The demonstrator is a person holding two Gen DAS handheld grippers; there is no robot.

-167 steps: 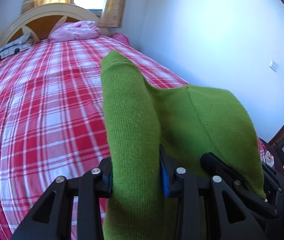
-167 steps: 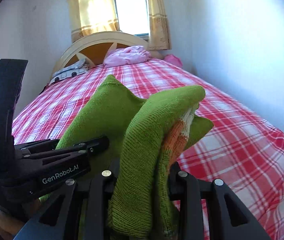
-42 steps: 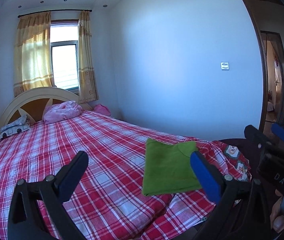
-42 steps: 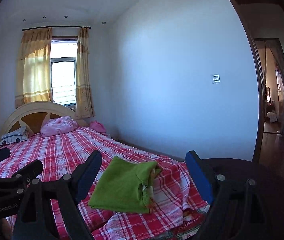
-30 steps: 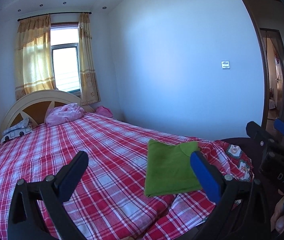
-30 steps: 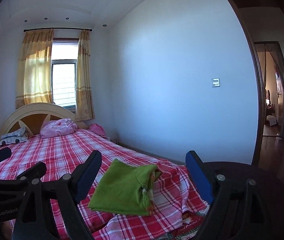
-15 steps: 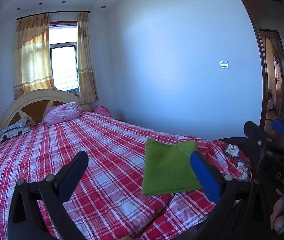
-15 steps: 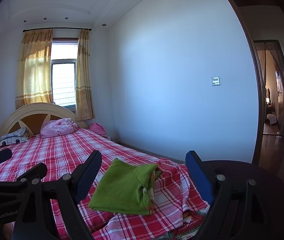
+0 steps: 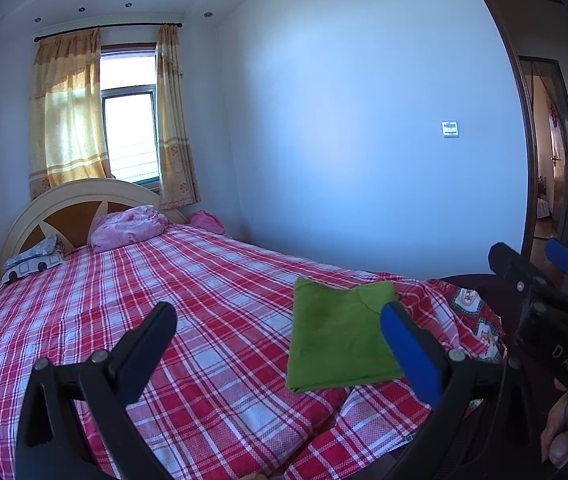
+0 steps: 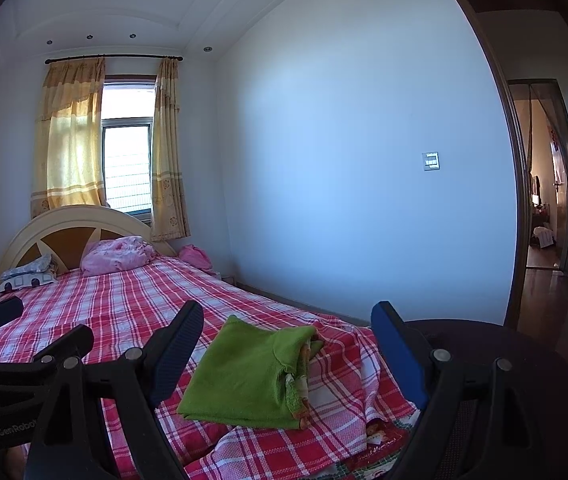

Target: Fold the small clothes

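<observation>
Folded green knit garment (image 10: 250, 372) lies on red-plaid bed (image 9: 164, 300) beyond both grippers' wide, empty fingers (image 10: 178, 350); white walls (image 10: 343, 160), curtained window (image 9: 130, 136).

A: Folded green knit garment (image 10: 244, 372) lies flat on the red-and-white plaid bedspread (image 10: 124, 304), near the bed's foot corner.

B: Right gripper (image 10: 287, 348)?

A: Jaws wide apart, empty, apart from the cloth. Black left gripper (image 10: 28, 332) sits at the left edge.
</observation>
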